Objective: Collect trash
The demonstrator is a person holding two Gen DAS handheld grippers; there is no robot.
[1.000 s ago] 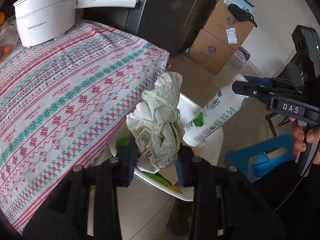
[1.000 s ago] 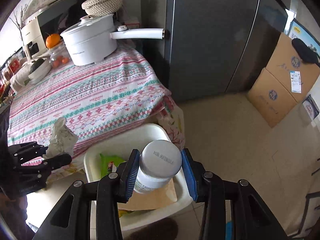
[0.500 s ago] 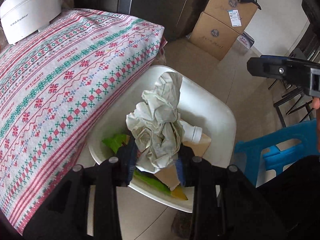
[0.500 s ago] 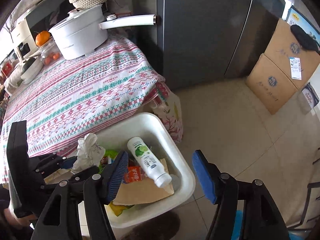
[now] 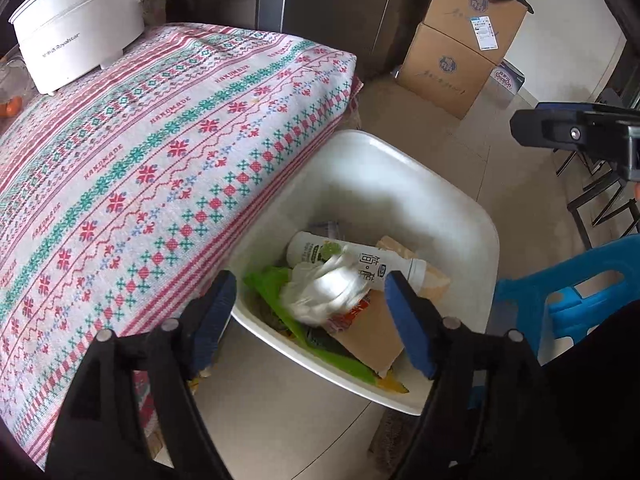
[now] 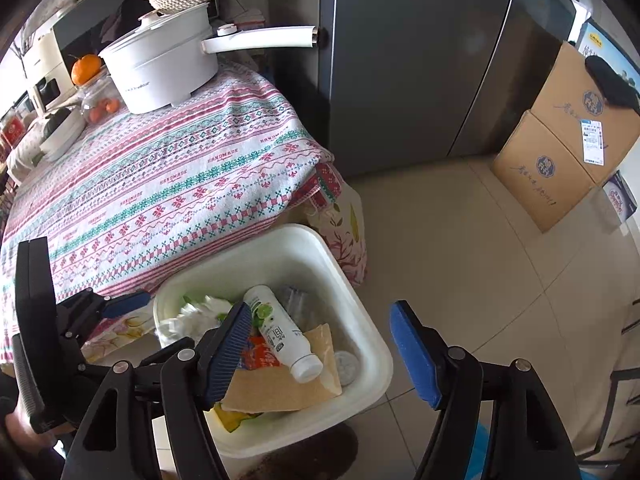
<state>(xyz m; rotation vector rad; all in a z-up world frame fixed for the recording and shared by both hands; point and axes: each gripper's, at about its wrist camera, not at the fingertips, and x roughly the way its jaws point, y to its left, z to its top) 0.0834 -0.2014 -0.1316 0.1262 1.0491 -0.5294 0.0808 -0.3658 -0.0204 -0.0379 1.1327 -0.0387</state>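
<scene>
A white bin (image 5: 476,220) (image 6: 372,344) stands on the floor beside the table. In it lie a white bottle (image 5: 360,264) (image 6: 284,336), a crumpled white paper wad (image 5: 324,292) (image 6: 196,320), brown cardboard (image 5: 372,332) (image 6: 280,388) and green wrappers (image 5: 268,284). My left gripper (image 5: 312,320) is open and empty just above the bin's near rim. My right gripper (image 6: 324,352) is open and empty above the bin. Its finger also shows in the left wrist view (image 5: 560,132).
A table with a patterned red and green cloth (image 5: 140,152) (image 6: 160,184) carries a white pot (image 5: 76,40) (image 6: 160,72), oranges (image 6: 86,68) and bowls. Cardboard boxes (image 5: 460,52) (image 6: 560,152) stand by a dark fridge (image 6: 420,60). A blue stool (image 5: 580,292) is at right.
My right gripper opened and dropped the bottle into the bin. My left gripper then opened and the paper wad fell into the bin.
</scene>
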